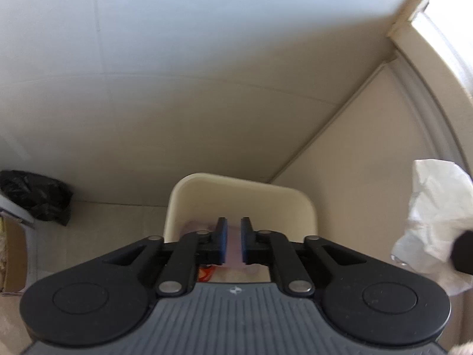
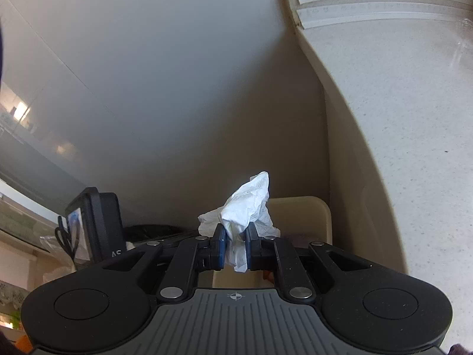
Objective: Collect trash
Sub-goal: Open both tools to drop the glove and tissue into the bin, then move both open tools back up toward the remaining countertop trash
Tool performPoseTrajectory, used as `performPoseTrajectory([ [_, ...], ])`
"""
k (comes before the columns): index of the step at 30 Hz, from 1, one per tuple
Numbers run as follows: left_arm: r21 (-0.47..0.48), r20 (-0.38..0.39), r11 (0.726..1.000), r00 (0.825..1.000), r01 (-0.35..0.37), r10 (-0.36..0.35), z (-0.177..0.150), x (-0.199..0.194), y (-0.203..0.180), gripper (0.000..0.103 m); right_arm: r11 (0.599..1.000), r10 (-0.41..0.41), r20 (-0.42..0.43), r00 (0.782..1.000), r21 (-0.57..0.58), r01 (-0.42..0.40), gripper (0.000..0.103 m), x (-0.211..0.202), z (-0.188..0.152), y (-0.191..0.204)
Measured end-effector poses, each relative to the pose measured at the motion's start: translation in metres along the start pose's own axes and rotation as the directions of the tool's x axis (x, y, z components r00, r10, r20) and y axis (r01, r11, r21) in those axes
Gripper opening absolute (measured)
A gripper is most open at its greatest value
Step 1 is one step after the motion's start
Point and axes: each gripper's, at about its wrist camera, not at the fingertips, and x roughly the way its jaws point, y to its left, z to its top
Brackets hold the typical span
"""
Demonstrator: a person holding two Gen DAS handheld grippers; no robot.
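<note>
Above the bin, right gripper tilts down, clamping tissue.

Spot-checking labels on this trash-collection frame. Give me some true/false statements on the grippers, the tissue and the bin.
1. The right gripper is clamped on a crumpled white tissue. True.
2. The left gripper holds a tissue too. False: nothing is gripped between its blue pads; only a narrow gap shows there.
3. A cream plastic bin sits on the floor beyond the left gripper. True.
4. The bin is empty. False: pinkish and orange items show inside it.
5. A black trash bag lies on the floor left of the bin in the left wrist view. True.
6. The tissue already lies inside the bin. False: it is held in the right gripper's pads.
</note>
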Motion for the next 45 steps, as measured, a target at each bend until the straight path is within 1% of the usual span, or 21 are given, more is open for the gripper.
performPoseTrajectory([
  [6,-0.007,-0.017,0.999,0.998,-0.053,0.053,-0.005,-0.002,0.018,0.021,0.995,-0.052,-0.065,0.997,-0.091,0.046,0.012,0.036,-0.003,0.010],
  [12,0.003,-0.021,0.997,0.997,-0.077,0.077,-0.012,-0.011,0.031,0.023,0.993,-0.063,-0.114,0.991,-0.106,0.051,0.015,0.064,0.000,0.014],
  [13,0.005,-0.022,0.997,0.997,-0.080,0.080,-0.012,-0.013,0.033,0.023,0.993,-0.062,-0.117,0.991,-0.107,0.050,0.018,0.066,0.000,0.015],
  [16,0.003,-0.020,0.996,0.996,-0.090,0.090,-0.013,-0.016,0.037,0.027,0.993,-0.057,-0.118,0.991,-0.106,0.045,0.020,0.067,0.001,0.017],
  [17,0.001,-0.021,0.996,0.995,-0.093,0.093,-0.013,-0.018,0.038,0.029,0.994,-0.055,-0.124,0.991,-0.102,0.043,0.024,0.068,0.002,0.017],
  [18,-0.001,-0.022,0.995,0.995,-0.096,0.096,-0.011,-0.010,0.034,0.031,0.995,-0.050,-0.129,0.990,-0.097,0.037,0.027,0.069,0.001,0.021],
  [20,-0.002,-0.021,0.995,0.995,-0.100,0.100,-0.009,-0.007,0.033,0.034,0.995,-0.046,-0.124,0.991,-0.093,0.035,0.044,0.068,0.003,0.021],
  [22,0.001,-0.019,0.994,0.994,-0.105,0.105,-0.008,-0.006,0.031,0.039,0.996,-0.041,-0.112,0.993,-0.088,0.031,0.054,0.066,0.005,0.020],
  [25,0.008,-0.017,0.994,0.994,-0.109,0.109,-0.008,-0.006,0.029,0.044,0.996,-0.028,-0.110,0.994,-0.084,0.018,0.061,0.065,0.011,0.018],
  [27,0.009,-0.015,0.994,0.994,-0.109,0.109,-0.007,-0.007,0.028,0.053,0.996,-0.025,-0.107,0.994,-0.089,0.015,0.064,0.063,0.012,0.019],
  [29,0.010,-0.010,0.994,0.994,-0.112,0.112,-0.006,-0.009,0.026,0.060,0.996,-0.023,-0.104,0.994,-0.091,0.013,0.071,0.057,0.005,0.020],
  [30,0.012,-0.008,0.994,0.994,-0.111,0.111,-0.006,-0.010,0.025,0.065,0.996,-0.020,-0.103,0.994,-0.089,0.011,0.072,0.057,0.006,0.018],
  [32,0.015,-0.007,0.994,0.994,-0.111,0.111,-0.005,-0.011,0.025,0.072,0.997,-0.012,-0.104,0.995,-0.083,0.003,0.078,0.058,0.006,0.017],
  [33,0.017,-0.008,0.994,0.994,-0.112,0.112,-0.004,-0.012,0.023,0.075,0.997,-0.010,-0.104,0.995,-0.083,0.001,0.079,0.058,0.006,0.016],
  [34,0.019,-0.010,0.994,0.994,-0.112,0.112,-0.004,-0.013,0.022,0.077,0.997,-0.009,-0.103,0.995,-0.084,0.000,0.080,0.057,0.006,0.015],
  [35,0.021,-0.012,0.994,0.994,-0.112,0.112,-0.003,-0.014,0.022,0.080,0.996,-0.007,-0.101,0.995,-0.086,-0.001,0.082,0.055,0.007,0.015],
  [36,0.022,-0.013,0.994,0.994,-0.111,0.112,-0.003,-0.015,0.021,0.083,0.996,-0.007,-0.099,0.995,-0.088,-0.002,0.082,0.065,0.011,0.017],
  [37,0.023,-0.012,0.994,0.994,-0.111,0.111,-0.003,-0.017,0.021,0.084,0.996,-0.005,-0.094,0.996,-0.090,-0.004,0.083,0.062,0.010,0.020],
  [39,0.028,-0.013,0.993,0.993,-0.114,0.114,-0.002,-0.021,0.019,0.091,0.996,0.002,-0.084,0.996,-0.090,-0.010,0.083,0.058,0.012,0.020],
  [45,0.045,0.000,0.989,0.990,-0.143,0.144,0.004,-0.036,0.011,0.098,0.995,0.036,-0.021,0.999,-0.093,-0.038,0.088,0.032,0.015,0.022],
])
